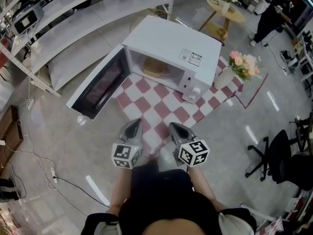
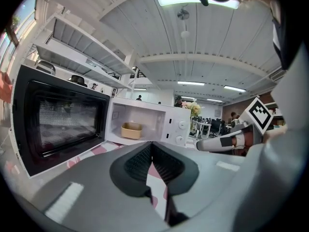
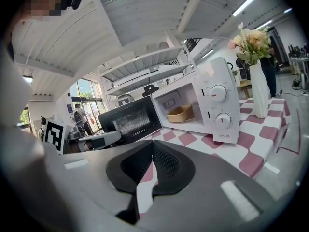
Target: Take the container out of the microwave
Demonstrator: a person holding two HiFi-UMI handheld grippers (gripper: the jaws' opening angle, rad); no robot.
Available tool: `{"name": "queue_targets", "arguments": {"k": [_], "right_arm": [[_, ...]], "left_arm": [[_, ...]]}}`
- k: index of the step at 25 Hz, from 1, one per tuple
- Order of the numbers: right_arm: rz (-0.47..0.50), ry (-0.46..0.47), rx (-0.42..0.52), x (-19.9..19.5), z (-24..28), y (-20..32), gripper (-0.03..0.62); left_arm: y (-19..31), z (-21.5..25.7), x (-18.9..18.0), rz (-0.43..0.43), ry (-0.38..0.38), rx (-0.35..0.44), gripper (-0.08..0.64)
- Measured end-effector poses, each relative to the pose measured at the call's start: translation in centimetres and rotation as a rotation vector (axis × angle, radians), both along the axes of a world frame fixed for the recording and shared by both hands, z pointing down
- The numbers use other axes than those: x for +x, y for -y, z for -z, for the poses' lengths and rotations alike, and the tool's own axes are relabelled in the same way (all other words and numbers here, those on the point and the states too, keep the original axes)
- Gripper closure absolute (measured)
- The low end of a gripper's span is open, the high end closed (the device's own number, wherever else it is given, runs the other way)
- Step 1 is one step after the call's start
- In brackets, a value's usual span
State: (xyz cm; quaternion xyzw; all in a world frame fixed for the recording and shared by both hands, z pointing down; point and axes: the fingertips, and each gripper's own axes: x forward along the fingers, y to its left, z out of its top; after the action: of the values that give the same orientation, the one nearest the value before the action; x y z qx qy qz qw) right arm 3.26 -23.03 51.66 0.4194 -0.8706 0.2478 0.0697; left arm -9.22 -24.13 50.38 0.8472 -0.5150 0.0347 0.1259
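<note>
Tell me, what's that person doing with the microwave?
A person is holding a left gripper and a right gripper, one in each hand, over a checkered tablecloth. Both are shut and holding nothing. In front of them sits a white microwave with its door swung wide open. A tan container is inside, and nothing is touching it yet. It looks like the person is about to reach in for it.

Grey left gripper (image 1: 138, 122) and right gripper (image 1: 172, 126), black-white marker cubes (image 1: 126, 155).

container (image 1: 155, 68) sits inside the open microwave (image 1: 173, 43)
</note>
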Motion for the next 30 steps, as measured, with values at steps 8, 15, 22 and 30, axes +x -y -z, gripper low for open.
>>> {"name": "queue_targets", "arguments": {"k": [8,15,22,30], "right_arm": [[-0.014,0.008,0.004,-0.5,-0.4,1.3,0.591],[-0.024,0.008,-0.006,-0.8,-0.9,1.7,0.591],[-0.036,0.012,-0.008,-0.7,-1.0,1.9,0.592],[-0.044,0.013,-0.011,-0.4,-0.7,1.6,0.592]], "left_arm": [[1.7,-0.7,-0.4,-0.020,-0.002,-0.006,0.552],[2.3,-1.1,-0.5,-0.030,-0.008,-0.015,0.552],[2.4,-1.6,-0.2,-0.047,-0.010,-0.029,0.552],[2.3,-1.2,-0.3,-0.036,-0.016,-0.022,0.552]]}}
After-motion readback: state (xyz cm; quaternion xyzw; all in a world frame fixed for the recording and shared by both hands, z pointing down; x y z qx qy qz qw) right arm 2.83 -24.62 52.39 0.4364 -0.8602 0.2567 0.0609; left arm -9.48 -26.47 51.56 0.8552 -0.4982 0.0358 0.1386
